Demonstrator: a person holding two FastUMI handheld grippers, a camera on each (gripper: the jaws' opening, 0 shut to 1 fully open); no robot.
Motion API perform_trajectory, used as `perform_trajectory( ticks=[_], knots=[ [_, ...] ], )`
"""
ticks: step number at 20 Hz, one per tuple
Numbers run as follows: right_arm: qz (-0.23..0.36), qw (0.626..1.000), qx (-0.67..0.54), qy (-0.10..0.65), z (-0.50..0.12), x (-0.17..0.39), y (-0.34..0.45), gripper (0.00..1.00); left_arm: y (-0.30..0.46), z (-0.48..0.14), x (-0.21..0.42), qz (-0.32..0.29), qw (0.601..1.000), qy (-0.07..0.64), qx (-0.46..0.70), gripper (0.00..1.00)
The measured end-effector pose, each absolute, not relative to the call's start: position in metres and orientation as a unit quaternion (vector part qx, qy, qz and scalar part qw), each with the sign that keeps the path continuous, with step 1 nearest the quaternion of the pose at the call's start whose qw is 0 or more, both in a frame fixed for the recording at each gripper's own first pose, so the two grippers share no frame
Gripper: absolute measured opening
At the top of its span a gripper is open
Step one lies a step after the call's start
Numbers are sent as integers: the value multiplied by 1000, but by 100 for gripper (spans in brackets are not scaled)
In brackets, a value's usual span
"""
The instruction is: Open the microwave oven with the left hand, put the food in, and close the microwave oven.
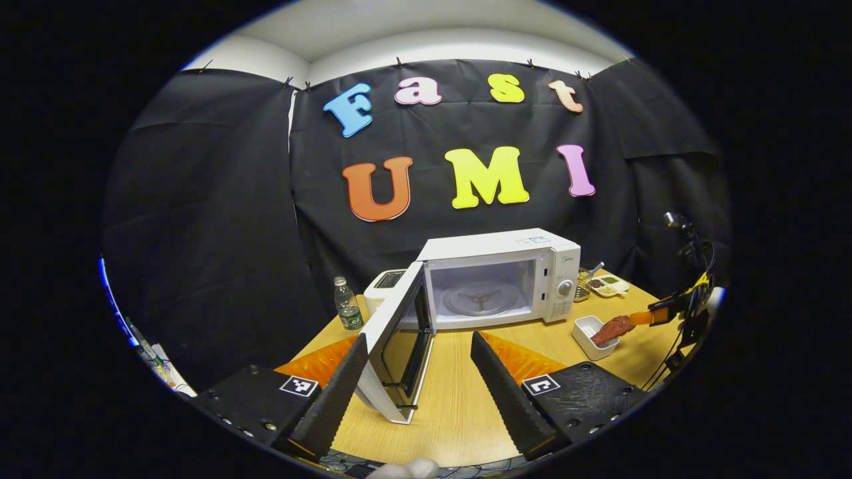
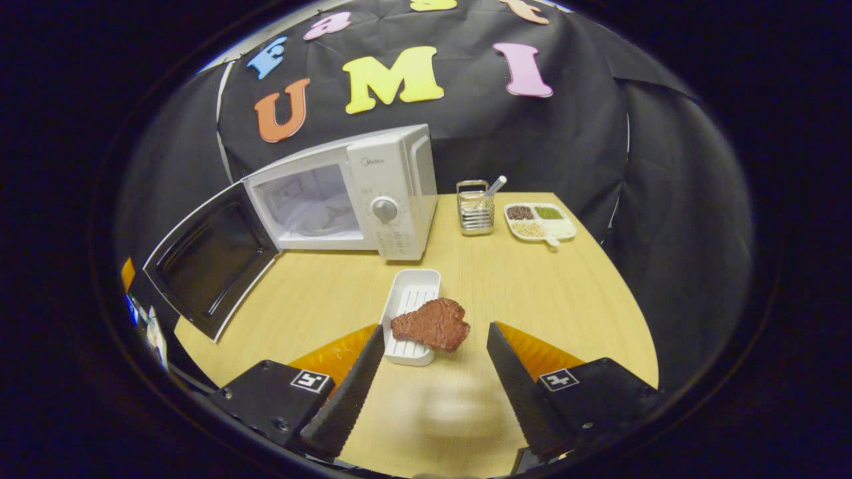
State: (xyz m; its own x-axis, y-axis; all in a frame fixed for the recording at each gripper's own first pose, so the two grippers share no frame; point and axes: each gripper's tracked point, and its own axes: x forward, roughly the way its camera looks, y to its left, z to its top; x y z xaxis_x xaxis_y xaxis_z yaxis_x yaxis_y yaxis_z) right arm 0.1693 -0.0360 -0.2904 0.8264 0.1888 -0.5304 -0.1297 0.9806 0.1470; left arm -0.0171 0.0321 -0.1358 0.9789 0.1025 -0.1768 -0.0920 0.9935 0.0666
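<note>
The microwave (image 2: 346, 193) stands with its door (image 2: 210, 266) swung wide to its left, leaving the cavity mouth (image 1: 480, 293) unblocked, with only a turntable on its floor. Bare table (image 2: 319, 293) lies in front of the opening. The door's edge (image 1: 393, 346) sits between the left gripper's (image 1: 416, 372) spread fingers, narrowing passage there. A white tray (image 2: 411, 313) with a steak (image 2: 431, 324) overhanging it occupies the table ahead of the right gripper (image 2: 432, 372). A wire holder (image 2: 476, 211) and a divided dish (image 2: 539, 221) crowd the far corner; a bottle (image 1: 347, 305) and, apparently, a toaster (image 1: 383, 286) stand behind the door.
</note>
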Motion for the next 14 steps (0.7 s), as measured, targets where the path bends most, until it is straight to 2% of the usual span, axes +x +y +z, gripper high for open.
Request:
perform_trajectory(
  ticks=[1,2,3,4,6,7,8,9,11,13,14],
  knots=[
    [93,950,63,292,-297,179,-35,89,24,-130,-14,48,995,88,29,96],
    [102,944,69,307,-306,185,-36,89,16,-125,-9,48,995,87,28,96],
    [111,939,74,317,-312,193,-35,97,10,-121,-3,50,995,87,27,96],
    [119,935,77,325,-316,200,-35,84,4,-116,3,51,995,86,25,96],
    [143,923,86,346,-326,207,-30,82,0,-111,13,67,994,88,25,95],
    [156,917,95,355,-328,209,-26,76,-4,-109,16,73,993,88,22,95],
    [167,910,104,364,-332,210,-25,70,-7,-107,20,79,993,89,20,95],
    [175,904,114,373,-334,211,-24,55,-11,-107,22,84,992,93,20,95],
    [192,892,137,386,-332,213,-21,36,-14,-108,26,95,990,100,26,95],
    [214,881,156,392,-328,214,-19,31,-15,-108,26,111,988,106,33,95],
    [226,875,166,396,-326,212,-17,37,-17,-107,25,119,986,108,38,95]
  ],
)
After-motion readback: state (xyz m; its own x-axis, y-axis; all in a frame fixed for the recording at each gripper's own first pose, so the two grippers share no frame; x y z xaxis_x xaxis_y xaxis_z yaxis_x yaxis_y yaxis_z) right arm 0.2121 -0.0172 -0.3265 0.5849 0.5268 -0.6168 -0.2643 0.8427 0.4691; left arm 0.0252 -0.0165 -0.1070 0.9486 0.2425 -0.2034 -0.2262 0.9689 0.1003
